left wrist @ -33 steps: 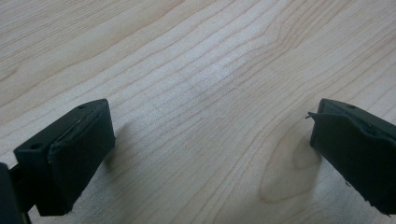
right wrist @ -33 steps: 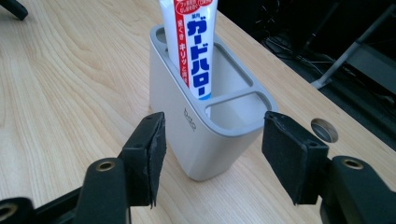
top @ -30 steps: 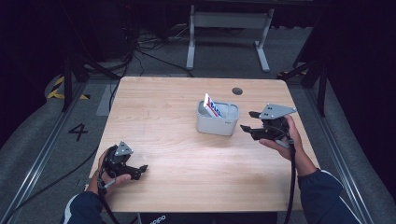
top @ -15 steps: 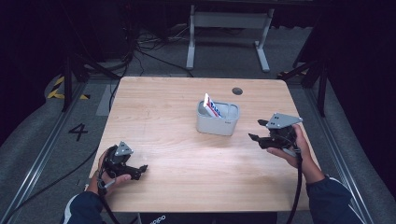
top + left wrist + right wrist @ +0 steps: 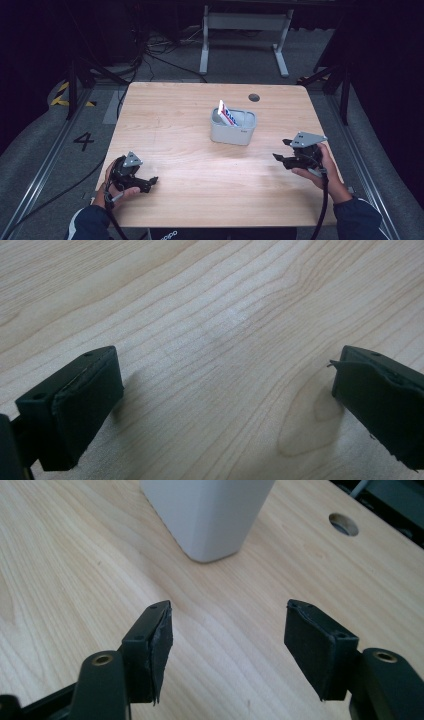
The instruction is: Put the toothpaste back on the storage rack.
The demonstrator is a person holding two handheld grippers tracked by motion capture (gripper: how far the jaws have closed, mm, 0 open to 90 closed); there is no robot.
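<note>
Two hand-held grippers rest open on a wooden table (image 5: 175, 125), one at each side of a grey bin.

The left gripper (image 5: 145, 182) lies near the table's front left corner, jaws spread wide over bare wood with nothing between them. At centre, slightly toward the back, stands the grey bin (image 5: 233, 131), with a white, red and blue packet (image 5: 227, 116) leaning upright inside. The right gripper (image 5: 281, 159) sits near the right edge, jaws apart and empty, pointing toward the bin and well apart from it.
</note>
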